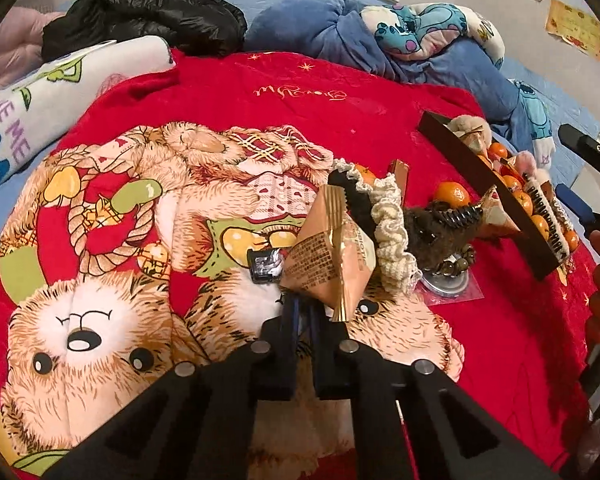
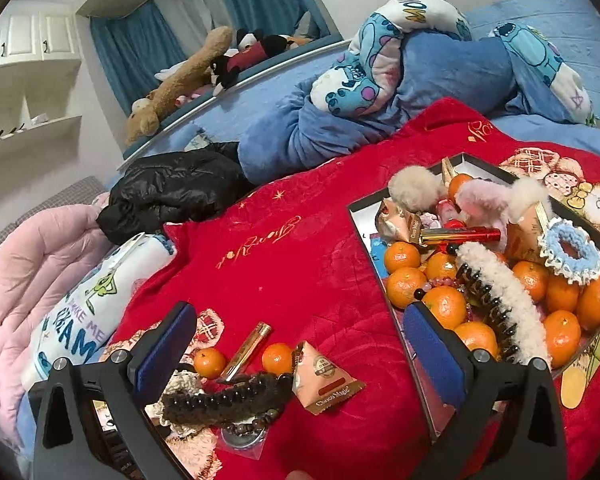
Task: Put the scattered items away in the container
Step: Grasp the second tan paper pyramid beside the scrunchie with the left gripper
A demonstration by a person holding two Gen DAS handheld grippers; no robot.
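Snack packet (image 1: 326, 258), pyramid-shaped, sits clamped in my left claw (image 1: 306, 312) at frame centre; my right claw (image 2: 296, 332) gapes wide, empty, beside the full box (image 2: 360, 216) at right.

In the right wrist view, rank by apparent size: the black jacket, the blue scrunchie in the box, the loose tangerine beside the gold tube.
1. black jacket, though it lies farther away
2. blue scrunchie
3. loose tangerine
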